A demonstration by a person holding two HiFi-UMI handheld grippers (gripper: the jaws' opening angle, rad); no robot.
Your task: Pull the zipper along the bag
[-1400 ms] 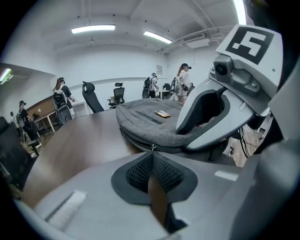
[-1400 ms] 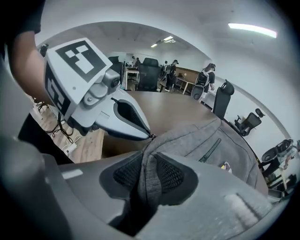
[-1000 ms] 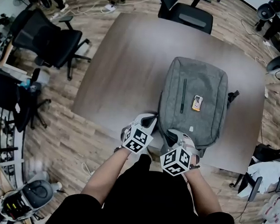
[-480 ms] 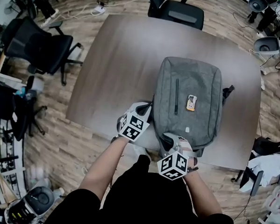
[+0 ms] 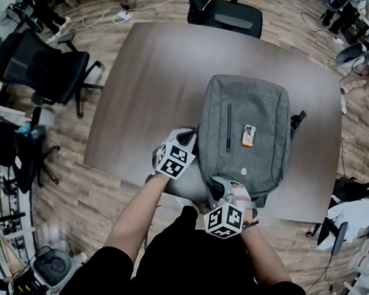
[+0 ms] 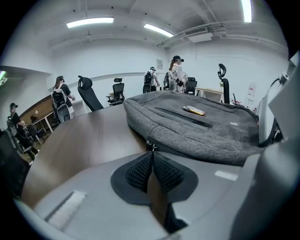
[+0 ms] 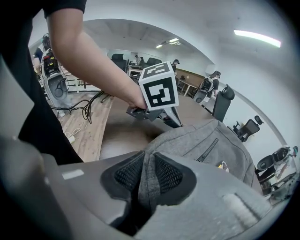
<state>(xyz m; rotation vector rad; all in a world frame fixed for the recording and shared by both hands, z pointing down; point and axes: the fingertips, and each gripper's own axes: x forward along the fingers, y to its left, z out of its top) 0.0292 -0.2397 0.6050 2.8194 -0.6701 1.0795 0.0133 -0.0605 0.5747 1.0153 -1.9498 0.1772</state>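
A grey backpack (image 5: 246, 141) lies flat on the brown table (image 5: 151, 80), with a closed front-pocket zipper (image 5: 228, 124) and a small orange tag (image 5: 249, 135) on top. My left gripper (image 5: 190, 135) sits at the bag's left side, shut on the small metal zipper pull (image 6: 151, 146), which sticks out just beyond its black pads (image 6: 138, 171). At the bag's near end, my right gripper (image 5: 222, 188) is shut on a fold of the grey fabric (image 7: 146, 183). The right gripper view shows the left gripper's marker cube (image 7: 159, 91) beyond that fold.
Black office chairs stand at the left (image 5: 43, 68) and at the table's far side (image 5: 225, 13). Cables lie on the wooden floor (image 5: 127, 14). The table's near edge (image 5: 140, 175) runs just below the left gripper. Several people (image 6: 176, 75) stand in the background.
My left gripper has slid away from me along the bag's left side, still shut on the zipper pull. The right gripper has kept its grip on the fabric fold in place.
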